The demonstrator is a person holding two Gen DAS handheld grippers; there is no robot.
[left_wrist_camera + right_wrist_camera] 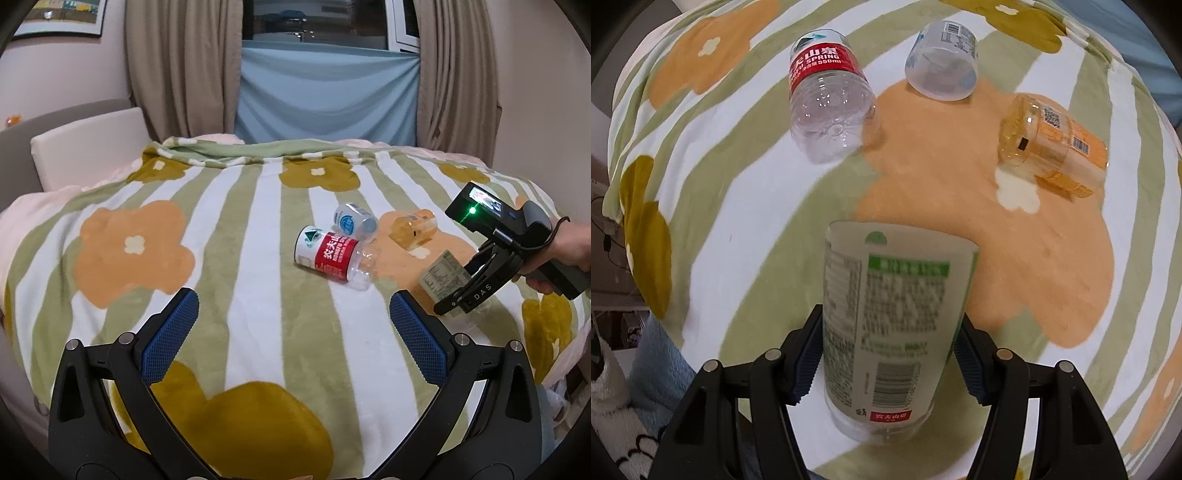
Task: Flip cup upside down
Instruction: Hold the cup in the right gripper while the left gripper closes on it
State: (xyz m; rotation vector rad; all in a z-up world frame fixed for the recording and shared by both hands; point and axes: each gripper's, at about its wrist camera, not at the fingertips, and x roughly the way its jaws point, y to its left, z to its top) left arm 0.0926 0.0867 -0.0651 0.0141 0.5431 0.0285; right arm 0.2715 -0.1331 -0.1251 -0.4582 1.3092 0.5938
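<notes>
The right gripper [888, 360] is clenched on the green-labelled cup [886, 325], a cut-down bottle with printed text and a barcode, its blue pads pressing the cup's two sides near the clear closed base. The cup's long axis runs straight forward along the fingers, so its cut rim points away from the gripper toward the orange flower on the blanket [746, 206], and the base sits nearest the camera. Seen from the left wrist, the same cup [441, 277] hangs just above the blanket [236, 288] on the bed, tilted, well to the right of the red-labelled cup [328, 258]. That red-labelled cup [827, 99] lies on its side, with a grey-blue cup [942, 62] and an amber cup [1052, 147] beside it, also toppled. The left gripper [293, 328] is released, jaws spread wide and empty, hovering nearer to the red-labelled cup than to the held one. The flip likely turns on rolling the right wrist until the rim faces down onto the blanket; the soft fleece may let it tip.
</notes>
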